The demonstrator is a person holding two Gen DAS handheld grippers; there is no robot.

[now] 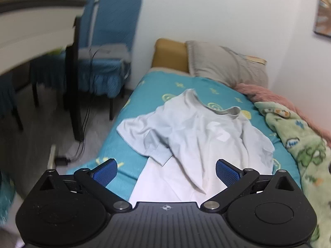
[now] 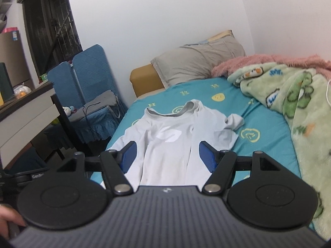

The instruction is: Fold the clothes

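A bed is seen, covered by a teal sheet printed with yellow-green smiley faces. Spread across the middle of that sheet, a pale T-shirt is laid out rumpled, collar toward the headboard, 1 sleeve doubled over its body. At the head end, 1 grey pillow is propped against a mustard-yellow headboard. Along the wall side, a green blanket with cartoon frogs is heaped, and a pink fluffy blanket is bunched behind it, touching the pillow. The shirt's hem is hidden below the view.
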